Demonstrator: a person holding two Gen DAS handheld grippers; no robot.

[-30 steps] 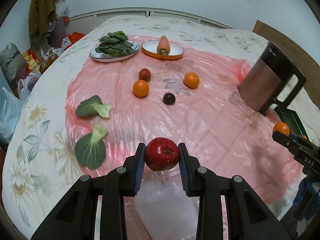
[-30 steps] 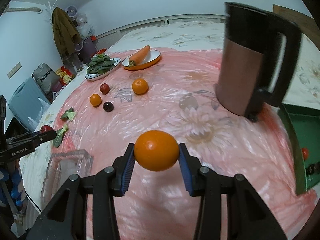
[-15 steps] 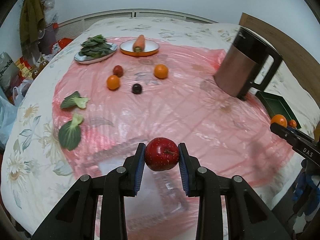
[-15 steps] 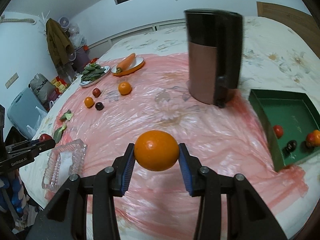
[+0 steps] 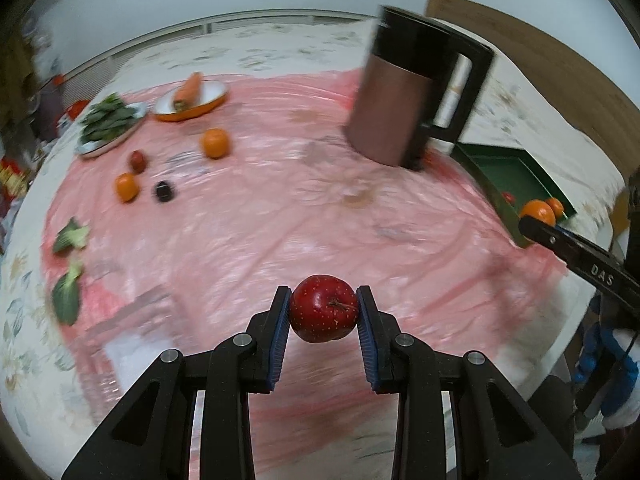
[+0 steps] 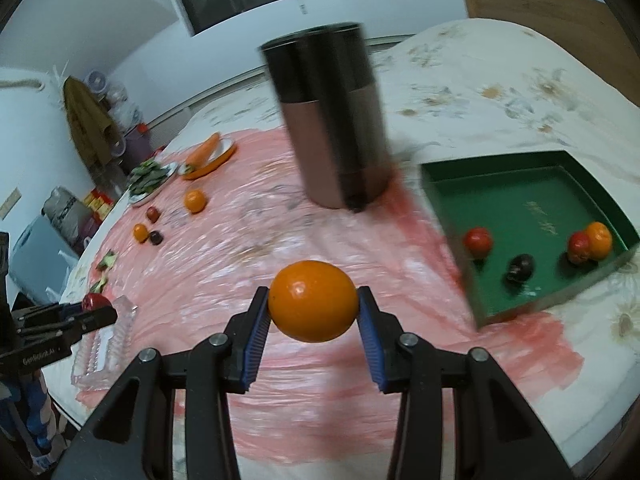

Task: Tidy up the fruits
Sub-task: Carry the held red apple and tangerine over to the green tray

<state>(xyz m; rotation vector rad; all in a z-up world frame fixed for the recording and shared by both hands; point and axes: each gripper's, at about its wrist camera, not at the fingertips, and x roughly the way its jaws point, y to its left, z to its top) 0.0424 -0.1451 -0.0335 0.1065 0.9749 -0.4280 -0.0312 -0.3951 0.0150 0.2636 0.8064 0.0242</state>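
Your left gripper pinches a red apple above the pink plastic sheet on the bed. Your right gripper pinches an orange, held near the green tray. That tray holds two red fruits, a dark plum and a small orange.

The left gripper fills the lower centre of its own view, both blue-padded fingers pressed against an apple held clear of the surface. The right gripper sits lower centre of its view, clamped on an orange. Each gripper also shows at the other frame's edge: the right at middle right, the left at lower left.
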